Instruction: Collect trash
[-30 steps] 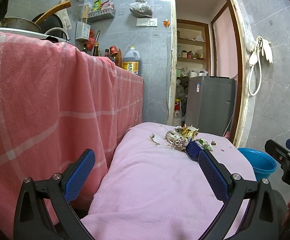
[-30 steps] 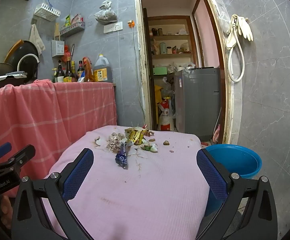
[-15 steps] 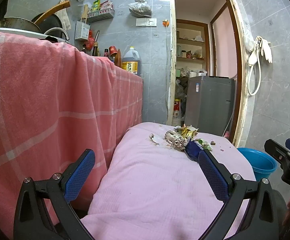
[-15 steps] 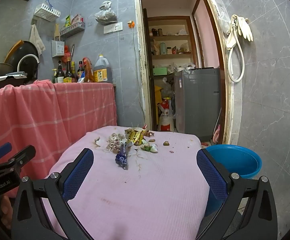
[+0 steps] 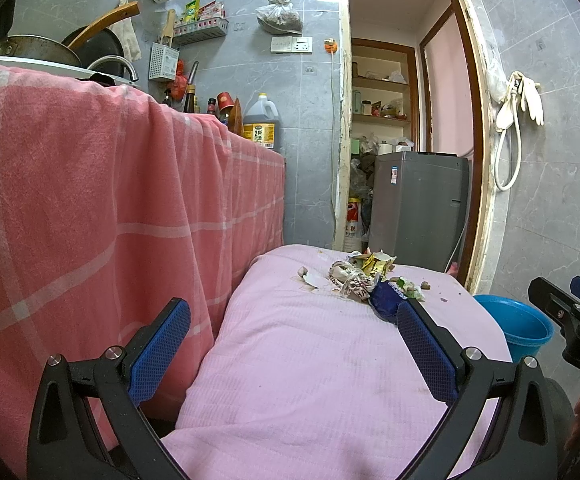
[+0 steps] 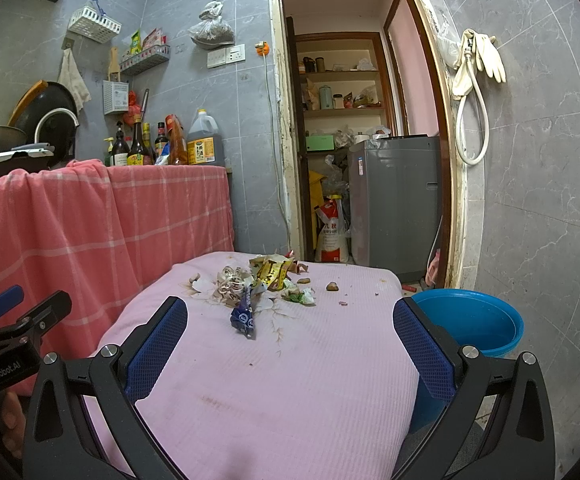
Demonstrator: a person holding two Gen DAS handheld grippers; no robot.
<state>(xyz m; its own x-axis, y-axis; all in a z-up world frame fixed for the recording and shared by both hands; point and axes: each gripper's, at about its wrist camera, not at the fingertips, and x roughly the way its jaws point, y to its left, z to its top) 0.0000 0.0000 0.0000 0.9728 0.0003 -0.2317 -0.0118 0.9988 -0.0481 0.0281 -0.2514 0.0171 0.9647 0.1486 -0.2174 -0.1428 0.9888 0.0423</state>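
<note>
A heap of trash lies at the far end of a pink-covered table [image 6: 290, 380]: a blue wrapper [image 6: 244, 318], a yellow wrapper [image 6: 270, 271], crumpled white paper [image 6: 232, 288], a green-white scrap [image 6: 299, 295] and small crumbs [image 6: 331, 286]. The same heap shows in the left wrist view, with the blue wrapper [image 5: 385, 300] and the yellow wrapper [image 5: 377, 266]. My left gripper [image 5: 293, 344] is open and empty, short of the heap. My right gripper [image 6: 290, 344] is open and empty, just short of the blue wrapper.
A blue basin [image 6: 469, 320] stands on the floor to the right of the table, also in the left wrist view [image 5: 521, 326]. A counter draped in pink checked cloth [image 5: 90, 220] rises at the left. A grey washing machine [image 6: 393, 200] stands in the doorway beyond.
</note>
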